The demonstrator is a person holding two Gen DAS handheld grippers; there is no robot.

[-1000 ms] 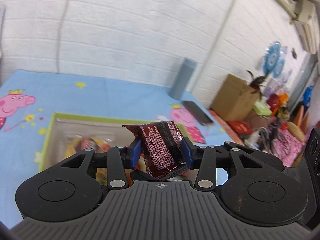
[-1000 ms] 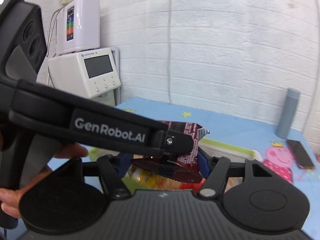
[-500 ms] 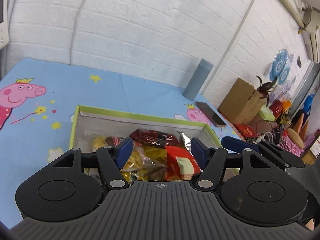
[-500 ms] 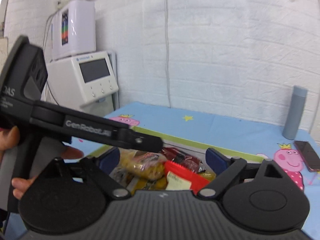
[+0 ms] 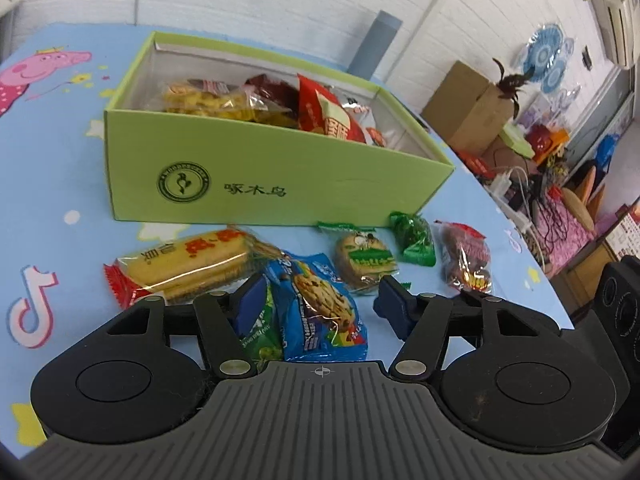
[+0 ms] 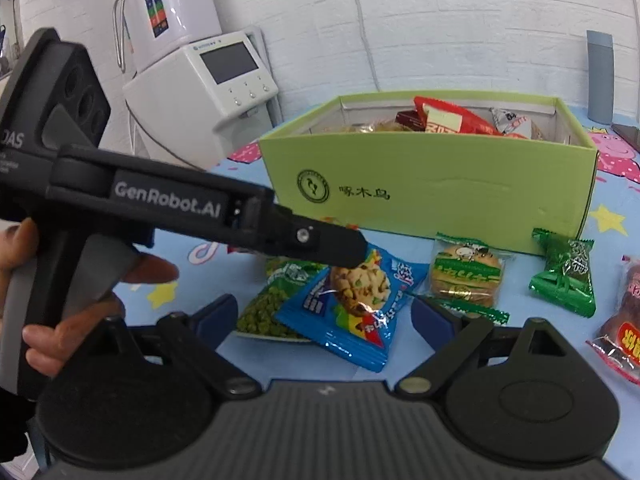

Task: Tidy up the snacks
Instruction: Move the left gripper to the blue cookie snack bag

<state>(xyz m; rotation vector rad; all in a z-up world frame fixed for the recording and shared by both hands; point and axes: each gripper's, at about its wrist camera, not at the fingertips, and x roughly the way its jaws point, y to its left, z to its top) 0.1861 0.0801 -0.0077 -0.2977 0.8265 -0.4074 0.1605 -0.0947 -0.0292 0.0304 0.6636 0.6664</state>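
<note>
A lime-green box (image 5: 280,168) (image 6: 440,184) holds several snack packets. In front of it lie loose snacks on the blue cloth: a long yellow biscuit pack (image 5: 188,264), a blue cookie packet (image 5: 316,292) (image 6: 352,308), a green pea packet (image 5: 260,332) (image 6: 272,304), a round green-wrapped cookie (image 5: 364,260) (image 6: 466,276), a green candy packet (image 5: 414,238) (image 6: 564,276) and a red-brown snack (image 5: 466,256) (image 6: 624,320). My left gripper (image 5: 320,300) hovers over the blue cookie packet with its jaws closing, pads clear of it. My right gripper (image 6: 324,314) stands open over the same packet.
The left gripper's black body (image 6: 168,200), held by a hand (image 6: 140,272), crosses the right wrist view. A grey bottle (image 5: 378,44) (image 6: 600,76) stands behind the box. A white dispenser (image 6: 200,80) is at the far left, a cardboard box (image 5: 468,108) and clutter beyond the table's right edge.
Both grippers held dark red packets above the box, opened and dropped them in. Both then pulled back and sank to the loose snacks in front of the box.
</note>
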